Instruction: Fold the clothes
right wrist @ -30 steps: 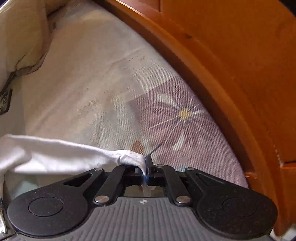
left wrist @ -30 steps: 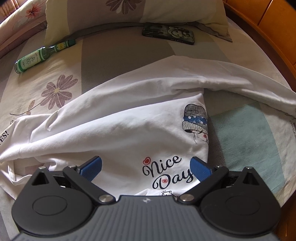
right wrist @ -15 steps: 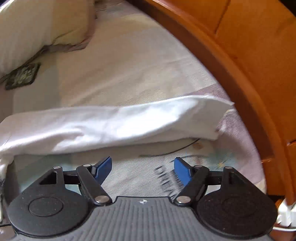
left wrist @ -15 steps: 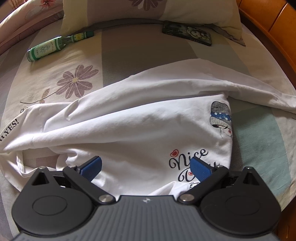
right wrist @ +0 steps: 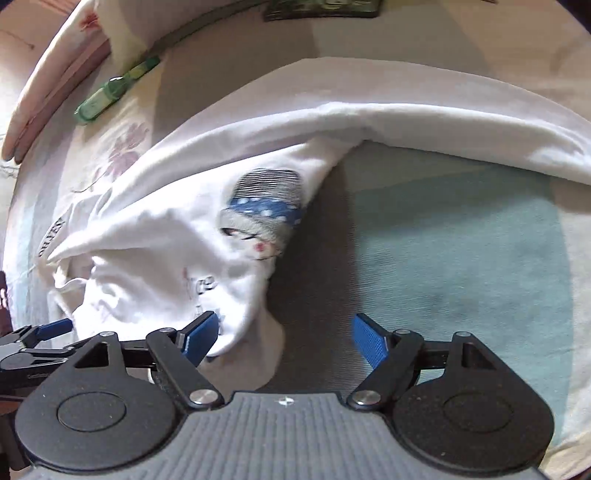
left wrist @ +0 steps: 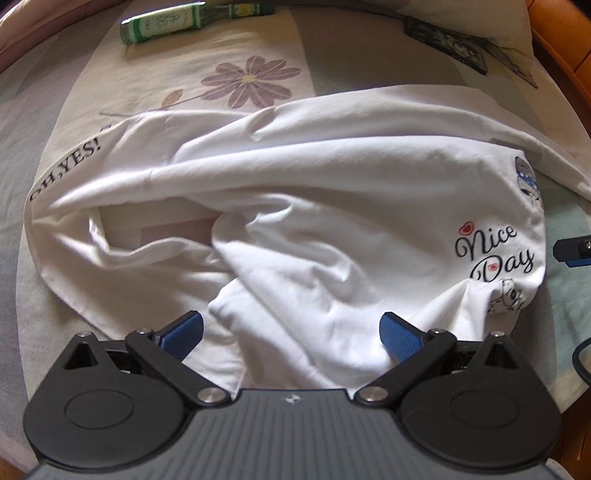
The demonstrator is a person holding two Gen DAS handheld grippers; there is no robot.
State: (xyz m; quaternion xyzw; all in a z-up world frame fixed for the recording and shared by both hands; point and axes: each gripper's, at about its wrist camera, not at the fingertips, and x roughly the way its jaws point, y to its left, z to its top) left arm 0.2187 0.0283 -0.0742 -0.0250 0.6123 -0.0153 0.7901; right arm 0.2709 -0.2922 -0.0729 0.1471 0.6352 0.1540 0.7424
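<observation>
Left gripper point(left wrist: 291, 334): jaws spread wide, blue pads clear of cloth, hovering over the near hem of the white T-shirt point(left wrist: 317, 221). Left wrist view alone shows the full "Nice Day" print, "OH,YES!" lettering on a sleeve, and the phone point(left wrist: 447, 46) by the pillow point(left wrist: 517, 29); green bottle point(left wrist: 192, 20) lies beyond.
Right gripper point(right wrist: 284, 338): jaws opening, nothing pinched, shirt edge just inside its left pad. Right wrist view alone shows the teal patch of the bedsheet point(right wrist: 461, 251) and the hatted-figure print in full.
T-shirt: rumpled, partly folded, spread across the bed.
</observation>
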